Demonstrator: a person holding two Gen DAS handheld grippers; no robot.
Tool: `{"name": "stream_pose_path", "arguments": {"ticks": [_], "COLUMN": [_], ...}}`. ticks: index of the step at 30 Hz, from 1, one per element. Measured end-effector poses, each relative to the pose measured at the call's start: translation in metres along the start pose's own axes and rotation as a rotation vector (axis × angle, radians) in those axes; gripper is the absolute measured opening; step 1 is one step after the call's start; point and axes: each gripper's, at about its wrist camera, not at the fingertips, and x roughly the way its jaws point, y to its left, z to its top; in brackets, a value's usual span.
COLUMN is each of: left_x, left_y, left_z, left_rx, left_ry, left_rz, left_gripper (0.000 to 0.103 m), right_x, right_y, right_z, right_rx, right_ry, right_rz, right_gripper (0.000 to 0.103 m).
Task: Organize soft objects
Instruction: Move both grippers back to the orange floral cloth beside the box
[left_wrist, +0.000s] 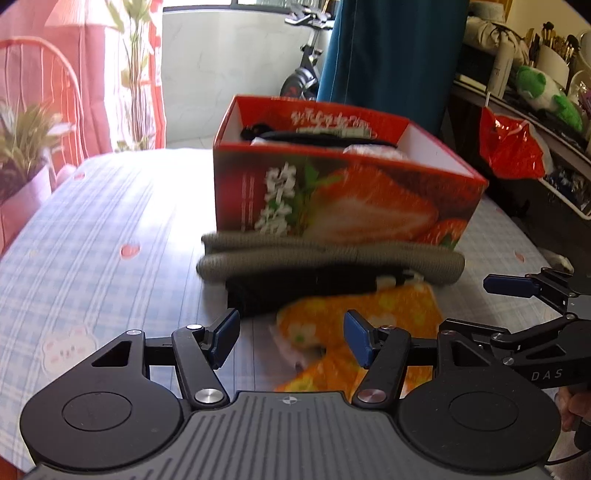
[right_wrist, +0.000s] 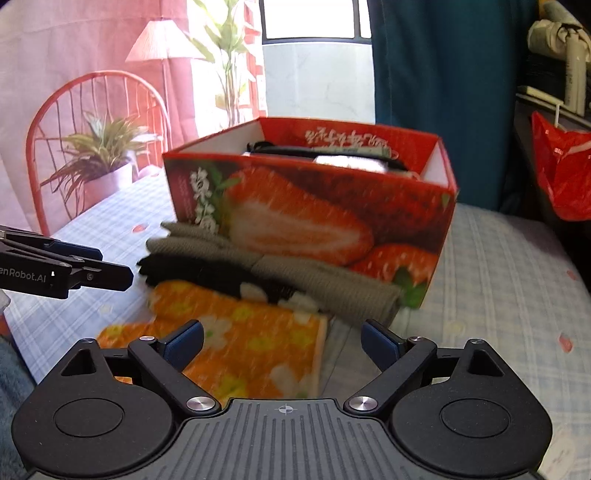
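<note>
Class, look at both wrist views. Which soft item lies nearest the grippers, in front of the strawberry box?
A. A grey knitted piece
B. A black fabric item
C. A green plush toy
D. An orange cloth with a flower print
D: the orange flower-print cloth lies closest to both cameras, with the black fabric item and the grey knitted piece behind it, against the strawberry box.
</note>
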Motion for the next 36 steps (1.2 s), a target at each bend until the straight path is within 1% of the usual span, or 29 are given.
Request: {"name": "stream_pose_path", "arguments": {"ticks": [8,12,13,14,15,17,19,21,29,36], "left_x": [0.011,0.023,0.026,0.030,0.033,0.036,0.039,0.042,0.052,0.051], "left_y": [-0.003,-0.004,-0.004,-0.003,-0.004,-0.004,-0.006,-0.007,-0.008,-0.005], "left_z": [-0.018,-0.026,-0.027,-0.029,-0.030,-0.030,-0.028,-0.025,-0.018,-0.021], "left_rx": [-0.008,-0.019,-0.022,-0.024,-0.022,-0.016,-0.004,0.010,0.014,-0.011], "left_ry": [0.054,0.099,0.108,0.114,0.119,0.112,0.112,0.108,0.102,0.092], "left_rz": [-0.042,-0.060,-0.063,-0.067,-0.064,-0.064,-0.063,-0.055,-0.048,-0.051], "left_gripper": [0.064,0.064,0.063,0.056,0.053,0.048,0.046,0.046,0.046,0.047], "right_x": [0.008,0.016,0.017,0.019,0.020,0.022,0.024,0.026,0.033,0.040], "right_y": [0.005,0.007,0.008,0.008,0.008,0.007,0.006,0.005,0.006,0.002], "right_z": [-0.017,-0.020,-0.021,-0.022,-0.023,-0.024,-0.024,-0.025,-0.027,-0.032], "right_rx": [0.011,-0.009,-0.015,-0.019,-0.020,-0.018,-0.015,-0.013,-0.023,0.013], "right_ry": [0.040,0.060,0.064,0.069,0.074,0.080,0.083,0.089,0.104,0.122], "right_rz": [0.013,0.007,0.004,0.002,0.000,-0.003,-0.006,-0.009,-0.029,-0.019], "right_gripper": [0.090,0.090,0.090,0.090,0.090,0.090,0.091,0.092,0.102,0.102]}}
